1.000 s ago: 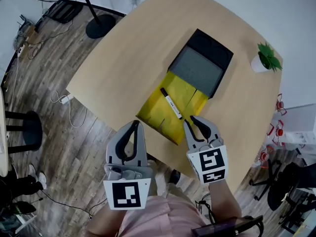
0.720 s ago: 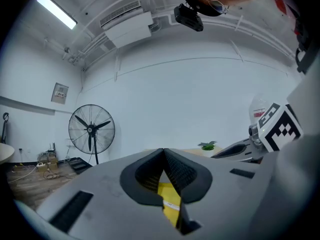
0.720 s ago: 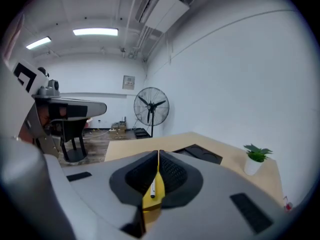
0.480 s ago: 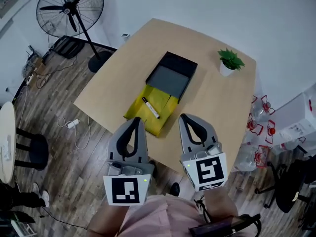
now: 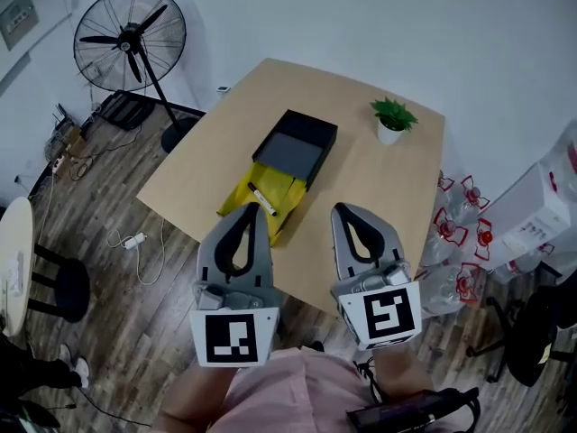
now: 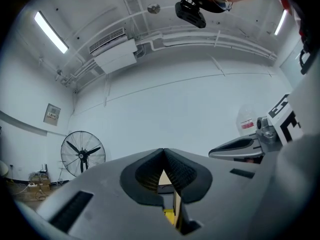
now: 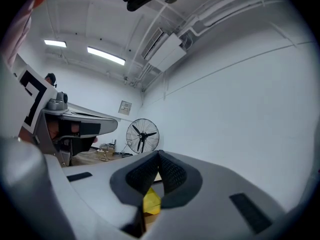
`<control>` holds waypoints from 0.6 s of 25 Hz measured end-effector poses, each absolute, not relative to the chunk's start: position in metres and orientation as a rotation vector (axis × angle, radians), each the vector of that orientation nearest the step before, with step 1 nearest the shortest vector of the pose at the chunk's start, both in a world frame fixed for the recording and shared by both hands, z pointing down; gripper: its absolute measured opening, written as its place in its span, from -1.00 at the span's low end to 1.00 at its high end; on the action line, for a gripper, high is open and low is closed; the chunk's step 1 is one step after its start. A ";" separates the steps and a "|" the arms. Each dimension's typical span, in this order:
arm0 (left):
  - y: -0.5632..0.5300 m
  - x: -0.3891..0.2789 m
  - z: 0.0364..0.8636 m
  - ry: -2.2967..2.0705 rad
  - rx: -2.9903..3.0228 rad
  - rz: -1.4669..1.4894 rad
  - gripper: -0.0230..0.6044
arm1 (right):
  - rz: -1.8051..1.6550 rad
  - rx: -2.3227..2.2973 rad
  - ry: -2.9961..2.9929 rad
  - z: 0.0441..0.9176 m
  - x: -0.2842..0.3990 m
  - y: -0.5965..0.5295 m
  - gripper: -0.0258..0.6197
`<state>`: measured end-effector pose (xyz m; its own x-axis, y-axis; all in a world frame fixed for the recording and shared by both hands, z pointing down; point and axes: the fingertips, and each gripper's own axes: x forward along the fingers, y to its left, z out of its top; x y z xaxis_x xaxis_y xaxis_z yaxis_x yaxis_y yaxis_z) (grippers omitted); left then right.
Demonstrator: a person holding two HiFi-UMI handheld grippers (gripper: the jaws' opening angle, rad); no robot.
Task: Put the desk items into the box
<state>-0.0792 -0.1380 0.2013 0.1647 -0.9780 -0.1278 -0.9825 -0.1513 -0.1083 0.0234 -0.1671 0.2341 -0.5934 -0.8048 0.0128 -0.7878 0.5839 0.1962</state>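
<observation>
On the pale wooden table [image 5: 379,183] an open black box [image 5: 290,150] sits near the middle, with nothing I can make out inside it. Touching its near side is a yellow pouch [image 5: 287,193], and 1 white marker [image 5: 262,199] lies across the top of it. A small potted plant [image 5: 390,119] stands apart toward the far corner. The person holds both tools up close to the body, short of the table's near edge. The left gripper [image 5: 250,209] has its 2 jaws pressed together, tips meeting on nothing. The right gripper [image 5: 343,208] is the same, tips closed and empty. A standing fan [image 5: 127,36] is on the floor off to the left.
</observation>
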 end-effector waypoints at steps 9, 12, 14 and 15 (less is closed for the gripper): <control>-0.121 -0.068 0.194 1.912 -2.247 0.044 -0.89 | -0.260 1.366 -2.724 0.232 0.032 -0.149 -0.92; -0.120 -0.067 0.194 1.911 -2.246 0.044 -0.89 | -0.262 1.364 -2.726 0.231 0.032 -0.149 -0.92; -0.120 -0.067 0.194 1.913 -2.245 0.045 -0.89 | -0.262 1.361 -2.729 0.231 0.031 -0.150 -0.92; -0.121 -0.067 0.194 1.915 -2.245 0.045 -0.89 | -0.261 1.361 -2.730 0.231 0.031 -0.150 -0.92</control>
